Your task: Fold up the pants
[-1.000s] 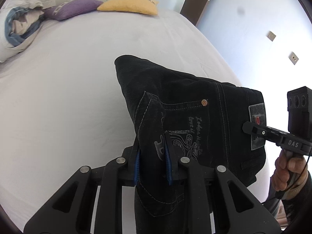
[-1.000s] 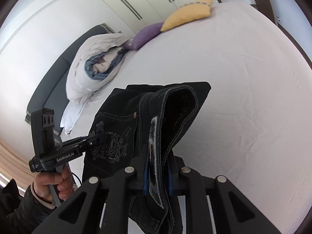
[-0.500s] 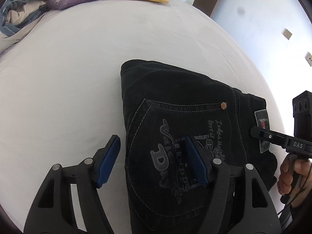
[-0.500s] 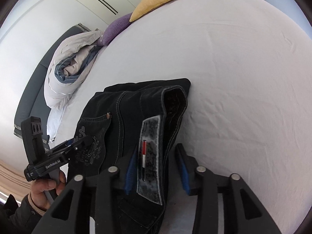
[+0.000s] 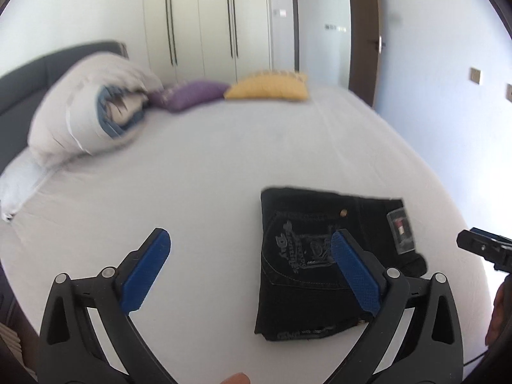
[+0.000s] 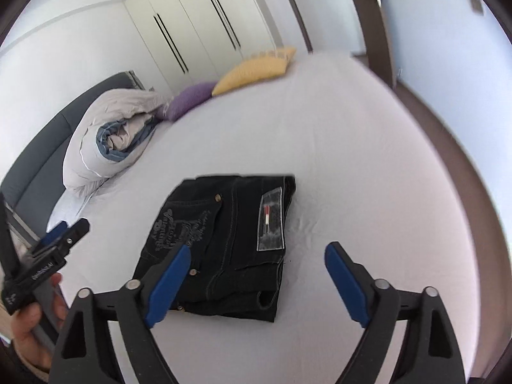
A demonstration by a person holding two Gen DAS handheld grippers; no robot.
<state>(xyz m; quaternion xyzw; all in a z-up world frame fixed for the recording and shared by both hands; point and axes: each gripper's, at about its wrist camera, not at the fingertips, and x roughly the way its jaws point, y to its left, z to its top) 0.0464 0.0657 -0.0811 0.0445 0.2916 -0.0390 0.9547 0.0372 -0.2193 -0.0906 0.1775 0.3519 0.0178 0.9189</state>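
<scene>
Black jeans (image 5: 307,275) lie folded into a compact rectangle on the white bed, back pocket print and waist label facing up; they also show in the right wrist view (image 6: 224,240). My left gripper (image 5: 249,249) is wide open and empty, raised above the bed, its right finger over the jeans. My right gripper (image 6: 256,259) is wide open and empty, raised in front of the jeans. Each gripper shows at the edge of the other's view: the right one (image 5: 483,249), the left one (image 6: 48,246).
A rolled duvet (image 5: 89,112), a purple cushion (image 5: 192,96) and a yellow cushion (image 5: 268,86) lie at the bed's far end by the grey headboard. White wardrobes (image 5: 204,19) and a door stand behind. The bed edge (image 6: 448,147) drops off at right.
Both grippers have let go of the jeans, opened wide and pulled back and up. The jeans now lie flat and folded on the bed.
</scene>
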